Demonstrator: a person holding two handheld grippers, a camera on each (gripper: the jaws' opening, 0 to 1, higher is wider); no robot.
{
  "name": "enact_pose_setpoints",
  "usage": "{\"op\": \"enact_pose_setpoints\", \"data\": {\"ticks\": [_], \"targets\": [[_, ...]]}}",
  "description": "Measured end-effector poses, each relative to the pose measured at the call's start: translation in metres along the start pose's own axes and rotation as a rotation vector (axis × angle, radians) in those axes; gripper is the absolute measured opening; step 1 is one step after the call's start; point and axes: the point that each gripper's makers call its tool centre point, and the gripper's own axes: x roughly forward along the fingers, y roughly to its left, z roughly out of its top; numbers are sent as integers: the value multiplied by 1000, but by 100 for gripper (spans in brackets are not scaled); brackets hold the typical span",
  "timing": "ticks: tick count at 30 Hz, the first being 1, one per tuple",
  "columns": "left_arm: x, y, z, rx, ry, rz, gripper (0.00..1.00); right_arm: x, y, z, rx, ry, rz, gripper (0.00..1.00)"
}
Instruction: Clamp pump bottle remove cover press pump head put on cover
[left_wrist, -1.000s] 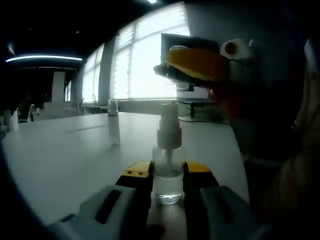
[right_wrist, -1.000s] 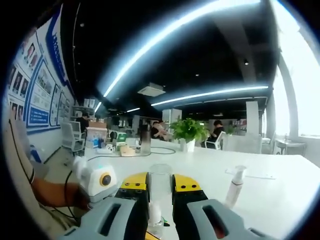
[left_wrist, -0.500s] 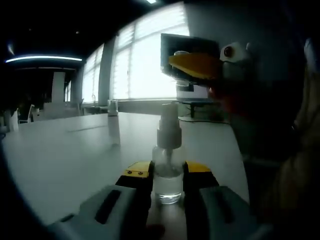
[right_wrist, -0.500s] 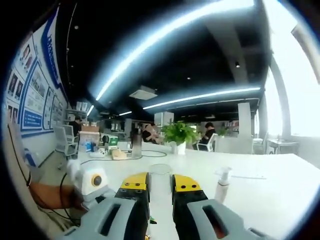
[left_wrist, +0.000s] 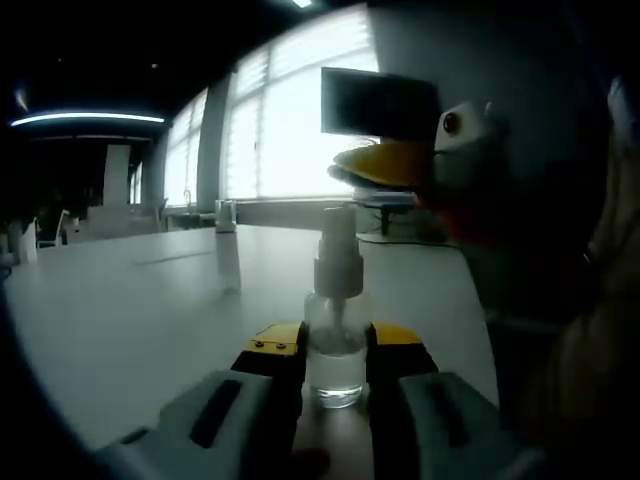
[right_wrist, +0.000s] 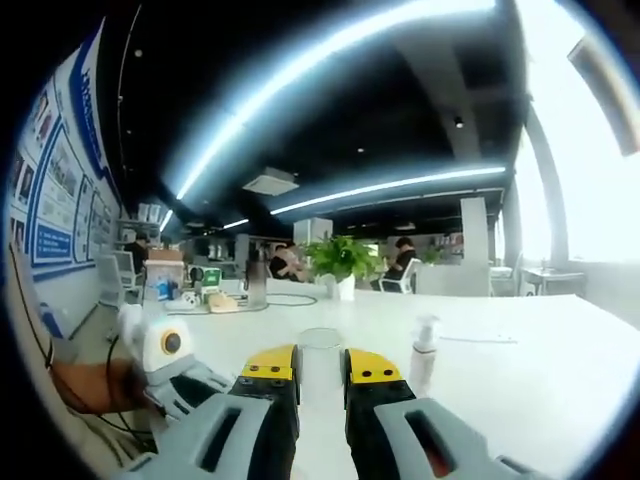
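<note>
On the table (left_wrist: 120, 300), the left tongs (left_wrist: 336, 345) clamp the small, light, slippery-looking clear bottle (left_wrist: 336, 355) low on its body, pump at 12 o'clock, while the right tongs (right_wrist: 322, 365) pinch the thin clear cover (right_wrist: 321, 355).

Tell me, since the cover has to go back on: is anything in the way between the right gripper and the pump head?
Nothing visible. In the left gripper view the right gripper, shut on the clear cover, hangs above and to the right of the pump head, with only open air between them.
</note>
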Motion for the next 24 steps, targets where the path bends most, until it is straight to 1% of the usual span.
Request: {"op": "enact_pose_setpoints", "data": {"ticks": [10,14,16,17,24], "targets": [[0,0,0,0,0,1,15,-2,-6,-6,12,23,-33,12],[0,0,0,1,0,-1,15,-3,-5,-8,23,34,-41,12],[0,0,0,-1,0,-1,15,-5,-12,-20,27,39,-42,12],[0,0,0,-2,0,0,15,-5,-15,-22,29,42,-45,12],[0,-1,1,1,0,-2,15,-3,-26,-33,29,63,-69,12]]}}
